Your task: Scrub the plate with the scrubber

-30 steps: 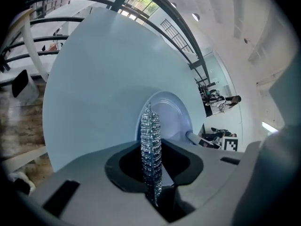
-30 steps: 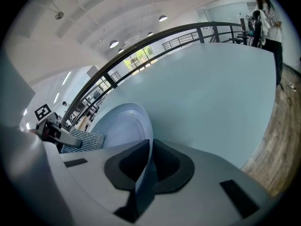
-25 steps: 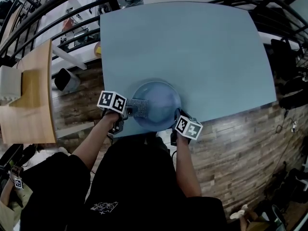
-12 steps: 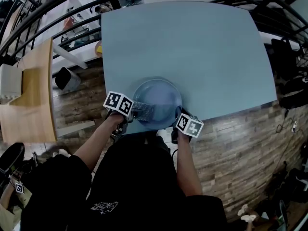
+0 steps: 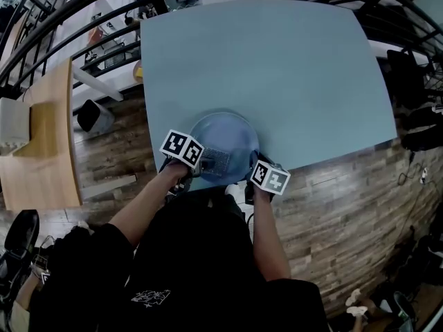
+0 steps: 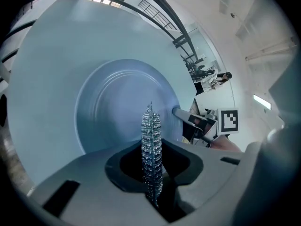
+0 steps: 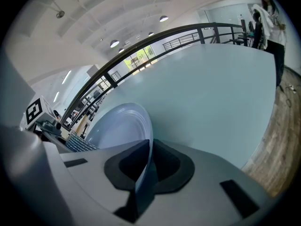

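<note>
Pale blue plate point(image 5: 232, 135) sits right at the 6 o'clock edge of the light blue table point(image 5: 277, 61); the right gripper point(image 5: 253, 173) has it by the rim at roughly 4 o'clock, jaws pinched tight on that thin edge; the left gripper point(image 5: 202, 163) comes in from about 8 o'clock, jaws squeezed on a silvery metal mesh scrubber point(image 5: 216, 162); the scrubber sticks out over the plate's inside near 7 o'clock; honestly can't tell if it's touching the surface.
</note>
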Demonstrator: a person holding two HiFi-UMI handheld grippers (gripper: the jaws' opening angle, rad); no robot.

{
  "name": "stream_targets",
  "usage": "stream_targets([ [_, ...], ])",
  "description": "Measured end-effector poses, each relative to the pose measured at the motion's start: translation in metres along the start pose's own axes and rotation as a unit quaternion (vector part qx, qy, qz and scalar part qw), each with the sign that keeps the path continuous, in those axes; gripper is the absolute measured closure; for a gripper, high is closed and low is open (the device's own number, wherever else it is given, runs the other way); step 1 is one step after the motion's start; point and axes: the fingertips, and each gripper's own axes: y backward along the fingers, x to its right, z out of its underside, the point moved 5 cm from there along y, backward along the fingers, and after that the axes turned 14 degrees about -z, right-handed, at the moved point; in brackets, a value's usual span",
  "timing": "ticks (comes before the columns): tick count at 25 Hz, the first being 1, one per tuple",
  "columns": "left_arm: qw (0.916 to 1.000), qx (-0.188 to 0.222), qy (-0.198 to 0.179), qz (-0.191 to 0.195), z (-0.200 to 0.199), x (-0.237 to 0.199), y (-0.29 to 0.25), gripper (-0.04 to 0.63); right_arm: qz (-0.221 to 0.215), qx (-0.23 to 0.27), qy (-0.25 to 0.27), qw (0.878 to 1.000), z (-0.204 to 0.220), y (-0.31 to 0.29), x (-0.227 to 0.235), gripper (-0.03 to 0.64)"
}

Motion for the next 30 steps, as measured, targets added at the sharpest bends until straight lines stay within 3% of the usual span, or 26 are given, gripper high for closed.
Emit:
stream_targets([
  [16,0.9995,-0.003,-0.021,0.022,-0.018,0.029,-0.021,0.503,0.004,0.000,0.001,1.000,-0.001,0.000,-0.001,0.589],
  [30,0.9991,0.006,-0.015,0.038,-0.045,0.032,-0.031,0.503,0.005,-0.001,-0.002,1.000,0.001,-0.002,-0.001,0.589],
])
